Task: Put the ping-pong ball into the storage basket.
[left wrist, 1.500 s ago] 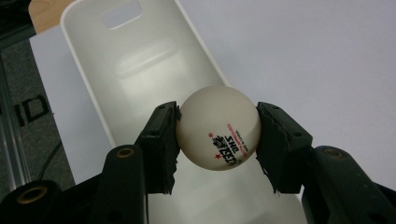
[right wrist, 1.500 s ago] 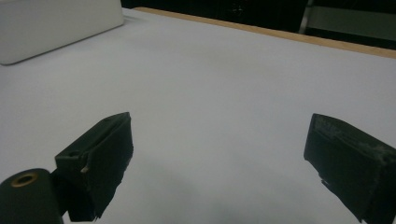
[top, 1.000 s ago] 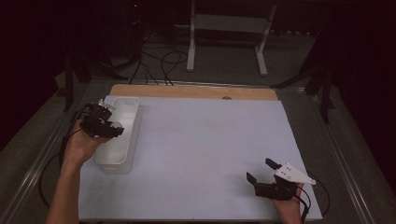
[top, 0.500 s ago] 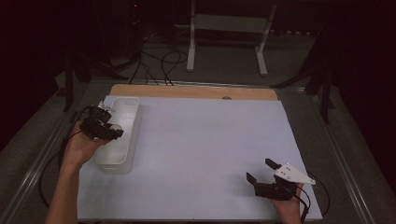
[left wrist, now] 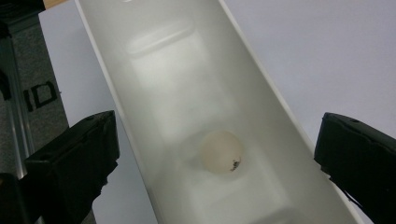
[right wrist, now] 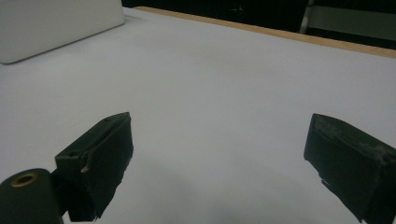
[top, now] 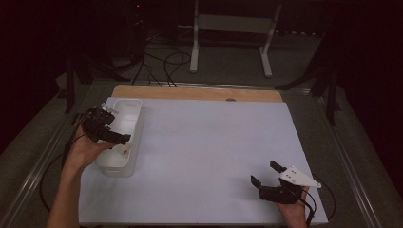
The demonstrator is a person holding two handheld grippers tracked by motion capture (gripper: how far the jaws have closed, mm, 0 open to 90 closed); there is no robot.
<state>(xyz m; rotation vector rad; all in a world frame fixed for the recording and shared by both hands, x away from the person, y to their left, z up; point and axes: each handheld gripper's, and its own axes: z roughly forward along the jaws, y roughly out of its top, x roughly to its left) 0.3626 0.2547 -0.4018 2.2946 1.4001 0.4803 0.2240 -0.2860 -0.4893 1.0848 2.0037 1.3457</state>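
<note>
A long white bin (top: 133,118) stands on the left side of the white table. An off-white ball (left wrist: 221,151) with a small dark mark lies on the bin's floor. My left gripper (top: 115,135) hovers over the bin's near half, open, its jaws (left wrist: 219,140) spread wider than the bin and the ball below between them, untouched. My right gripper (top: 265,174) rests low near the table's front right, open with nothing between its jaws (right wrist: 219,154).
A white sheet (top: 209,152) covers the table, with a wooden strip (top: 199,93) along its far edge. In the right gripper view the bin's side (right wrist: 56,23) shows far off at upper left. Metal stand legs (top: 230,42) and cables lie on the floor beyond.
My left gripper has drifted slightly toward the person over the bin. The right gripper has stayed where it was.
</note>
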